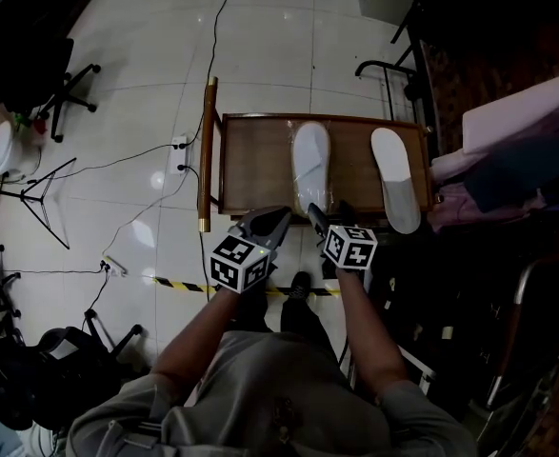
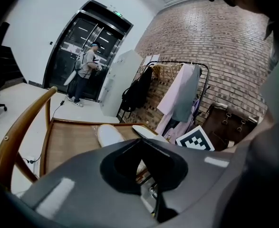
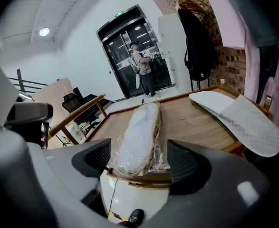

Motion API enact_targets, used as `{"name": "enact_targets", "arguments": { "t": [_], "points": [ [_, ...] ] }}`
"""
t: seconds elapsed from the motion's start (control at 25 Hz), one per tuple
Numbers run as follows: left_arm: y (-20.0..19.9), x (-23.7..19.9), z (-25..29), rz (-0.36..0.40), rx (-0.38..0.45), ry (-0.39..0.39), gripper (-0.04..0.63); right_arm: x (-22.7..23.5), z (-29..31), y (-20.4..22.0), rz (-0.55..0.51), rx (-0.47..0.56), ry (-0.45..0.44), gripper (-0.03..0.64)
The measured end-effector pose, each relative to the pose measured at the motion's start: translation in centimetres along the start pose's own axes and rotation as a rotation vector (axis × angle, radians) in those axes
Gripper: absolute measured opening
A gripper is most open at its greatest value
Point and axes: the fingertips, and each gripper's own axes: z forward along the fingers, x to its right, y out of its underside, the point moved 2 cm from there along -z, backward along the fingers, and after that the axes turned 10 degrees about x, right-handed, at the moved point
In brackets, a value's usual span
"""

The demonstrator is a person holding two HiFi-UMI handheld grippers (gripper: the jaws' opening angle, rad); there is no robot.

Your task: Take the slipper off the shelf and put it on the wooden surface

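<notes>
A white slipper wrapped in clear plastic (image 1: 310, 160) (image 3: 137, 137) (image 2: 110, 134) lies flat on the wooden surface (image 1: 260, 165) (image 3: 191, 122), its heel at the near edge. My right gripper (image 1: 315, 215) (image 3: 137, 163) is open, and the wrapped heel lies between its jaws without the pads pressing on it. A second, unwrapped white slipper (image 1: 396, 179) (image 3: 244, 118) lies to the right, its heel hanging over the edge. My left gripper (image 1: 269, 225) (image 2: 139, 141) hovers just off the near edge, left of the right one, shut and empty.
A curved wooden rail (image 1: 208, 150) (image 2: 20, 127) borders the surface's left side. Clothes hang on a rack (image 2: 177, 89) to the right, beside a brown bag (image 2: 227, 125). An office chair (image 1: 31, 55), a tripod (image 1: 31, 198) and cables are on the tiled floor. A person (image 2: 87, 65) stands by the far doors.
</notes>
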Motion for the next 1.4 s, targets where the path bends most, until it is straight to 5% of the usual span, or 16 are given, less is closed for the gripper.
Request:
{"name": "enact_targets", "arguments": {
  "t": [0.24,0.44,0.64,1.0,1.4],
  "points": [
    [-1.5,0.2,0.6,0.015,0.01,0.015,0.003,-1.3,-2.2,-4.2,-0.051,0.093,-0.054,0.356],
    [-4.8,1.5,0.9,0.043,0.068,0.042,0.003,-4.1,-5.5,-10.2,-0.105,0.219,-0.172,0.116],
    [-7.8,2.9,0.5,0.069,0.128,0.055,0.003,-6.7,-8.3,-15.3,-0.139,0.349,-0.237,0.009],
    [-11.8,4.9,-1.5,0.105,0.203,0.07,0.003,-11.0,-12.0,-20.5,-0.185,0.477,-0.343,0.0],
    [-13.6,6.4,-3.2,0.136,0.226,0.104,0.003,-14.8,-13.5,-21.6,-0.255,0.485,-0.421,0.0]
  ]
}}
